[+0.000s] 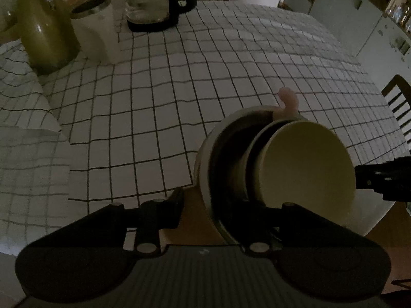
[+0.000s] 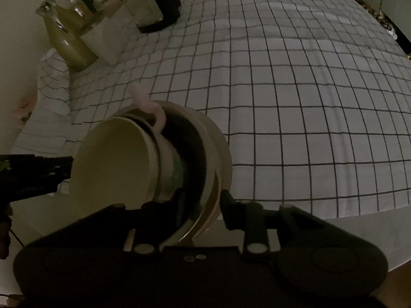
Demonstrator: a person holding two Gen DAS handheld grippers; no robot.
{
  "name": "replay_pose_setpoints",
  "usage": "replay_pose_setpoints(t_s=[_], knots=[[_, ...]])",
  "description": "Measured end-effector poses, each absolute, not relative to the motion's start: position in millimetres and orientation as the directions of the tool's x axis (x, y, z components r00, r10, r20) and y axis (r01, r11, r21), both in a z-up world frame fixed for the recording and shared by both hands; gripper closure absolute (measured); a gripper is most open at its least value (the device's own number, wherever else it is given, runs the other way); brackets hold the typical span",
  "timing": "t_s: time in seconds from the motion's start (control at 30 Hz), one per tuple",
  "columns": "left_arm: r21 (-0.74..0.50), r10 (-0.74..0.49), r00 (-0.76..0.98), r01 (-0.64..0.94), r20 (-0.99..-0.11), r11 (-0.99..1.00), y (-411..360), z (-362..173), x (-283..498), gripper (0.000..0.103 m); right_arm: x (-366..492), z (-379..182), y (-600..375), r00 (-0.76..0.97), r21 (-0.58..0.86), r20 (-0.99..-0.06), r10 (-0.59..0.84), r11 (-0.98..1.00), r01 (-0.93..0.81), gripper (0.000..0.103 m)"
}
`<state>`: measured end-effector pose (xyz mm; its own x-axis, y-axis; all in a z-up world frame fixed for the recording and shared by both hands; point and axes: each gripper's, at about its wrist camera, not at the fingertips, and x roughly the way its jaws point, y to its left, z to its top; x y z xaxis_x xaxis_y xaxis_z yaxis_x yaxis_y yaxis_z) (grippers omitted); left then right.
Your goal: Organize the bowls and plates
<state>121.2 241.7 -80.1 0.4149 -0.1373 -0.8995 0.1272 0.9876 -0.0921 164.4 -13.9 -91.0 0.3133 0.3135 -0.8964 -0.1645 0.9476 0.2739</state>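
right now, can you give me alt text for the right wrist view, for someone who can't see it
The right gripper clamps the rim of a tilted stack of bowls, a cream bowl innermost, held above a table with a grid-check tablecloth. The left gripper reaches in from the left edge; a yellow-green bottle and a dark kettle stand at the table's far side.

I'm in a home dining kitchen: a table [image 1: 205, 64] under grid-checked white cloth, a black-handled glass kettle [image 1: 156, 2] upper left, pale cabinets [image 1: 341, 7] upper right.
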Motion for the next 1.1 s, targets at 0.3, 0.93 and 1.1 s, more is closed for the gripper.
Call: replay_pose_setpoints(t_s=[0.3, 0.93, 1.1], knots=[[-0.071, -0.107, 0.532, 0.088, -0.84, 0.994, 235.6, -45.0, 98.4, 0.049, 144.5, -55.6, -16.6, 0.406, 0.254, -0.839, 0.362, 0.921, -0.297, 0.049], [-0.097, -0.07, 0.668, -0.003, -0.741, 0.995, 185.8, -9.8, 20.8, 0.026, 89.2, -12.1, -51.1, 0.575, 0.218, -0.692, 0.436, 0.886, -0.409, 0.011], [-0.097, -0.047, 0.698, -0.032, -0.715, 0.995, 178.1, -6.2, 3.4, 0.022, 73.8, -8.3, -59.5, 0.604, 0.207, -0.664, 0.441, 0.884, -0.418, 0.004]])
